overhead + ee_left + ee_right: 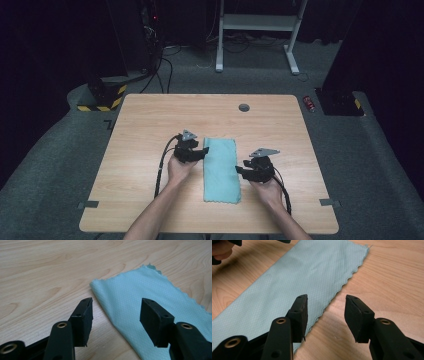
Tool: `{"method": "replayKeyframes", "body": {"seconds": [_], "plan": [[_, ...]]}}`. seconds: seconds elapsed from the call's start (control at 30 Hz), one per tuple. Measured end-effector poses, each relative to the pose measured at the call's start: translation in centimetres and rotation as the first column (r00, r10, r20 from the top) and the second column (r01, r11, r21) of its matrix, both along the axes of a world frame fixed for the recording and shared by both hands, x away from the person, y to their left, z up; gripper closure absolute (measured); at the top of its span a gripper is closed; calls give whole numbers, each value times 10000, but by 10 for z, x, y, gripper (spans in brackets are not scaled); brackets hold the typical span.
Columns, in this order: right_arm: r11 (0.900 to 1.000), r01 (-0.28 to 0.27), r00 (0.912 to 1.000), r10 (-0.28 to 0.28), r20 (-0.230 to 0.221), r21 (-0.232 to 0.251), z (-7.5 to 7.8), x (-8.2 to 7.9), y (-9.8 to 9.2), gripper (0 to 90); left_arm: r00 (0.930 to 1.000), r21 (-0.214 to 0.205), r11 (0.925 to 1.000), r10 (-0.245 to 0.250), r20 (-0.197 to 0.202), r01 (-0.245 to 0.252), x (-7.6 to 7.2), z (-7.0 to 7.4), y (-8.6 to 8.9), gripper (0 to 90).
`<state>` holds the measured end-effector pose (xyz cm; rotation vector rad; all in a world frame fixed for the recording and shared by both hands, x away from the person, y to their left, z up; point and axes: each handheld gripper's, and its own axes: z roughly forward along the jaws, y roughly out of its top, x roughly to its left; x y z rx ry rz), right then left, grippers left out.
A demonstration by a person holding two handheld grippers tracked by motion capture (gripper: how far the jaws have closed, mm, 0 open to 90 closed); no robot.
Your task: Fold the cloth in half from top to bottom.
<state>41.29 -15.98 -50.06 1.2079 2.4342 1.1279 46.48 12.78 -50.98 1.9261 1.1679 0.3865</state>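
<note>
I see a light wooden table (150, 120) with rounded corners and a small grey round plug (244, 107) set near its far edge. A folded light-blue cloth (221, 170) lies flat on it, lengthwise near the middle, one long edge scalloped.

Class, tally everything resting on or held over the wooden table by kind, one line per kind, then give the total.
Light blue cloth: 1
Black handheld grippers: 2, the left gripper and the right gripper
Grey cable port in the table: 1
Total: 4
</note>
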Motion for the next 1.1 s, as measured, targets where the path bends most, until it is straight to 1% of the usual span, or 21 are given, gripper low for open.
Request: {"method": "replayKeyframes", "body": {"seconds": [0.03,0.1,0.13,0.2,0.23,0.27,0.3,0.37,0.43,0.5,0.57,0.63,0.7,0.73,0.83,0.93,0.97,1.03,1.07,1.1], "plan": [[10000,-8,10000,7,53,29,0,2,0,540,10000,-18,10000,32,-63,-32,1,0,1,442],[10000,45,9999,-44,-119,83,0,6,0,548,9991,-67,9999,-98,-407,95,3,-1,4,442],[9999,84,9999,-83,-141,127,0,8,1,552,9986,-22,9998,-188,-493,187,4,0,5,441],[9998,92,9999,-90,-122,178,1,10,1,554,9987,-73,9998,-214,-470,211,6,3,7,433],[9998,85,9999,-82,-149,172,2,10,1,557,9994,-125,9999,-117,-336,113,7,4,9,430],[9998,81,9999,-79,-85,184,4,12,2,557,9995,-219,9998,-28,-330,21,8,4,11,429],[9998,48,10000,-47,-26,214,6,13,2,560,9993,-311,9995,63,-369,-75,9,4,12,426],[9998,70,10000,-70,-5,207,9,16,3,565,9990,-316,9994,120,-427,-134,10,2,15,422],[9999,31,10000,-32,75,164,12,21,5,578,9991,-302,9994,147,-391,-159,12,0,17,424],[9998,36,10000,-37,64,175,14,24,7,586,9993,-490,9987,113,-357,-131,13,0,18,430],[9999,-18,9999,16,160,115,16,29,10,600,9995,-425,9989,164,-286,-176,13,-1,17,437],[9999,-10,9999,9,110,103,16,32,12,615,9993,-422,9988,236,-299,-249,14,-1,17,438],[9999,-58,9999,56,116,146,16,36,12,631,9989,-384,9988,275,-381,-289,15,-2,17,447],[9998,-48,10000,47,23,181,17,39,13,639,9987,-386,9988,282,-425,-299,15,-2,18,453],[9997,-58,10000,59,-44,247,18,43,12,655,9980,-383,9987,320,-542,-341,15,-2,18,458],[9996,-9,10000,11,-66,276,21,48,12,660,9977,-130,9993,331,-594,-339,16,-3,17,459],[9997,-19,10000,19,12,261,22,51,11,664,9976,-109,9994,310,-616,-318,16,-4,16,461],[9995,46,10000,-46,-6,321,22,55,10,668,9971,-191,9993,293,-708,-307,16,-5,14,462],[9997,113,9998,-109,-159,236,21,58,11,671,9971,-175,9994,283,-704,-296,16,-5,14,462],[9995,154,9998,-150,-154,267,21,60,10,674,9970,-218,9993,295,-714,-312,16,-4,13,462]]}}
